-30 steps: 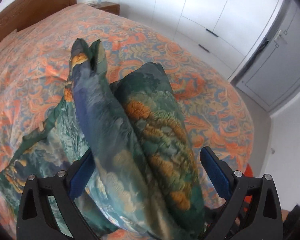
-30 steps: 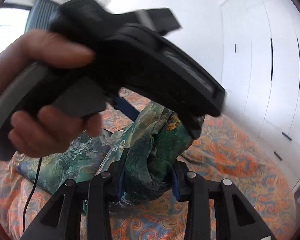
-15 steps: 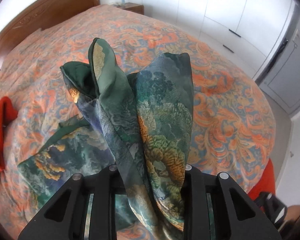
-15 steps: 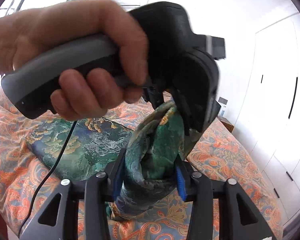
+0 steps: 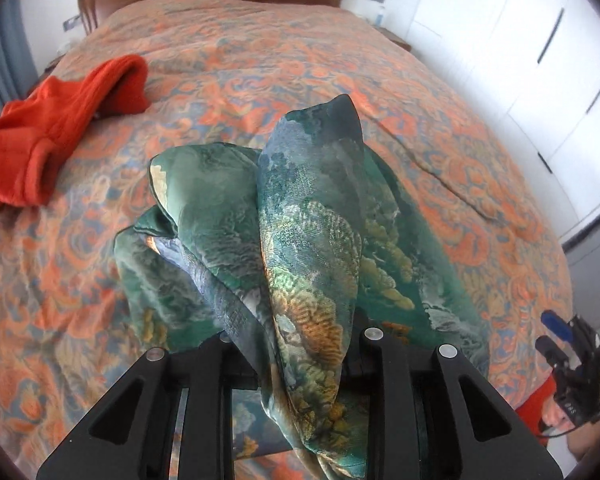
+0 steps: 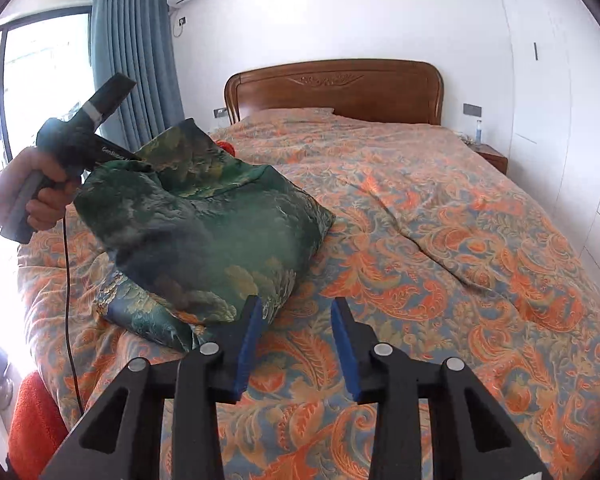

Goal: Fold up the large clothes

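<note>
Left tool (image 5: pixel 296 344) clenched on green garment (image 6: pixel 204 232); right tool (image 6: pixel 296 344) closing on nothing, over the orange-patterned bed (image 6: pixel 440 232); wooden headboard (image 6: pixel 332 88), perhaps wardrobes beyond.

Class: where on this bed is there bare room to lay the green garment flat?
Free: the orange paisley bedspread between the green patterned silky garment and the white wardrobe, up to the wooden headboard. Crowded: the window side, with that bunched garment and a crumpled orange-red knit.
</note>
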